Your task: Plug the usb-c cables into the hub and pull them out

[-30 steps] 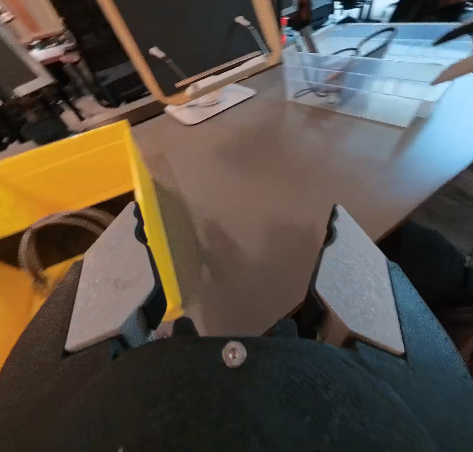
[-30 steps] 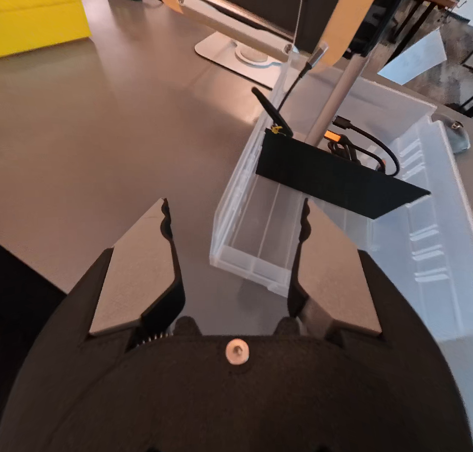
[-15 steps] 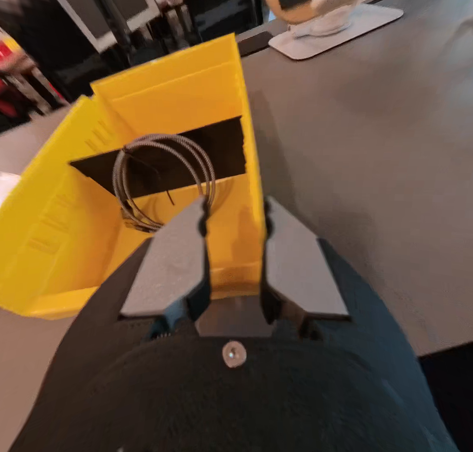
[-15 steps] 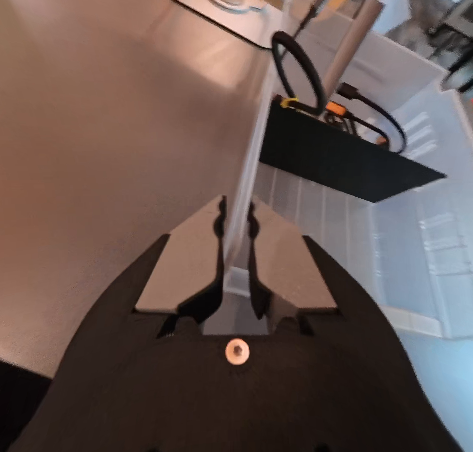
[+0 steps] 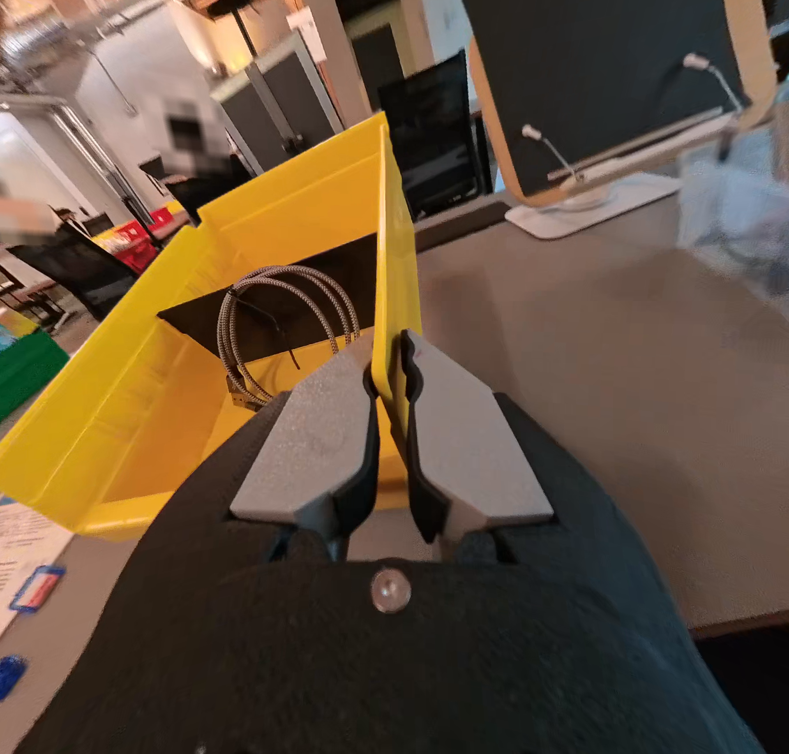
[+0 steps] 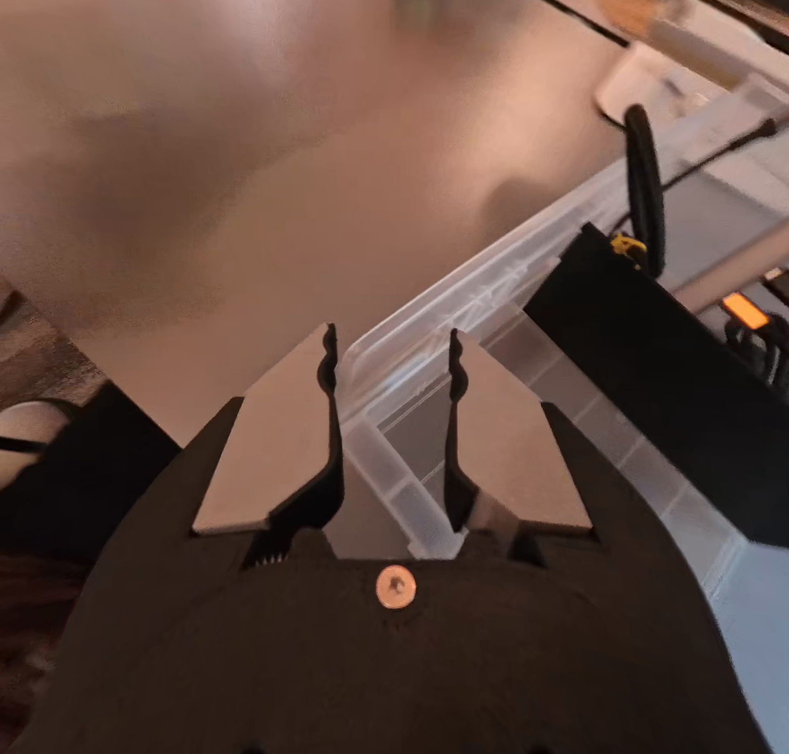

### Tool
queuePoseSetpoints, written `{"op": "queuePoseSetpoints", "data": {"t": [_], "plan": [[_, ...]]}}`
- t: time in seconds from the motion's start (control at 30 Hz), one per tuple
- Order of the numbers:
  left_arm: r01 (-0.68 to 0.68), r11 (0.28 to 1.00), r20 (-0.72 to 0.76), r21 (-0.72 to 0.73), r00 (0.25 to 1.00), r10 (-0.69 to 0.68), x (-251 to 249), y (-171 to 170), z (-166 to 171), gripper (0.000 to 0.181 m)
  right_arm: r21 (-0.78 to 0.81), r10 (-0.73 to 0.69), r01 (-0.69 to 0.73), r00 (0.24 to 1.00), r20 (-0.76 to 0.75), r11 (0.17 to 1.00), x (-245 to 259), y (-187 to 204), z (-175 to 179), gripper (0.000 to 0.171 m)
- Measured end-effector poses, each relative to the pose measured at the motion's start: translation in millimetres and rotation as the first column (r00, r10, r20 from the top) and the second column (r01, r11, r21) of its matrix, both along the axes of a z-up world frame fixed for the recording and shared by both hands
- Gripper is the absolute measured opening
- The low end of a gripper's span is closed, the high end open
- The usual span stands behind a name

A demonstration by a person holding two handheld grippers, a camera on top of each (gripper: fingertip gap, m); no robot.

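Yellow bin [image 5: 273,238] wall sat clamped in left tongs [image 5: 390,359], braided cable [image 5: 273,327] upper-left; right tongs [image 6: 393,349] gaped, straddling clear bin [image 6: 427,327] rim.

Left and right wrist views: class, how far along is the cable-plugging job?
Done: nothing plugged; no hub visible. The braided grey cable lies coiled in the yellow bin; the black cables sit in the clear bin. In hand: the left gripper clamps the yellow bin's wall; the right gripper is open over the clear bin's edge. Left: everything.
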State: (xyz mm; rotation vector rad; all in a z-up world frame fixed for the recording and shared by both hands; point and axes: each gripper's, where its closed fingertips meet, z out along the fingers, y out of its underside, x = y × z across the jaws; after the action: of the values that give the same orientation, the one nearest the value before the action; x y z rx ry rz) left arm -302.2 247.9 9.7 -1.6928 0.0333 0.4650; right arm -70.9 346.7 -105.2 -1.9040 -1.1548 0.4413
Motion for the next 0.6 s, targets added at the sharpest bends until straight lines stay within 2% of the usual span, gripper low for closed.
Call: {"op": "queuePoseSetpoints", "data": {"t": [0.1,0.17,0.2,0.27,0.33,0.43,0.47,0.53,0.6], "plan": [[0.000,0.998,-0.020,0.057,1.000,0.001,4.9,-5.0,24.8,0.002,-0.024,0.132,-0.134,0.990,-0.056,0.991,-91.8,-35.0,2.5,0.056],[0.006,0.996,-0.016,0.087,1.000,-0.005,5.8,-7.8,37.5,0.002,-0.094,0.178,-0.193,0.973,-0.149,0.977,-143.3,-62.1,12.2,0.076],[0.009,0.995,-0.006,0.099,1.000,-0.009,5.9,-9.7,43.1,0.002,-0.104,0.186,-0.207,0.965,-0.186,0.973,-161.2,-74.0,21.2,0.090],[0.013,0.993,-0.005,0.116,1.000,-0.013,6.8,-14.5,53.7,0.002,-0.050,0.182,-0.198,0.956,-0.231,0.979,-177.5,-89.9,46.0,0.092],[0.022,0.992,-0.021,0.127,1.000,-0.019,11.2,-18.0,63.5,0.002,0.038,0.195,-0.192,0.944,-0.265,0.981,-172.1,-101.3,75.8,0.089],[0.054,0.990,-0.044,0.130,0.998,-0.048,29.3,-18.1,74.2,0.001,0.146,0.319,-0.286,0.887,-0.335,0.947,-138.8,-121.0,116.0,0.105],[0.074,0.987,-0.057,0.140,0.996,-0.066,39.1,-17.0,77.3,0.001,0.174,0.354,-0.311,0.867,-0.351,0.934,-122.9,-123.7,127.0,0.105],[0.136,0.977,-0.085,0.165,0.989,-0.124,65.9,-14.0,84.1,0.001,0.216,0.369,-0.306,0.849,-0.379,0.927,-85.9,-116.6,145.8,0.105],[0.220,0.959,-0.103,0.181,0.974,-0.204,101.9,-9.6,91.2,0.001,0.244,0.331,-0.252,0.864,-0.380,0.937,-43.9,-96.2,157.7,0.103]]}}
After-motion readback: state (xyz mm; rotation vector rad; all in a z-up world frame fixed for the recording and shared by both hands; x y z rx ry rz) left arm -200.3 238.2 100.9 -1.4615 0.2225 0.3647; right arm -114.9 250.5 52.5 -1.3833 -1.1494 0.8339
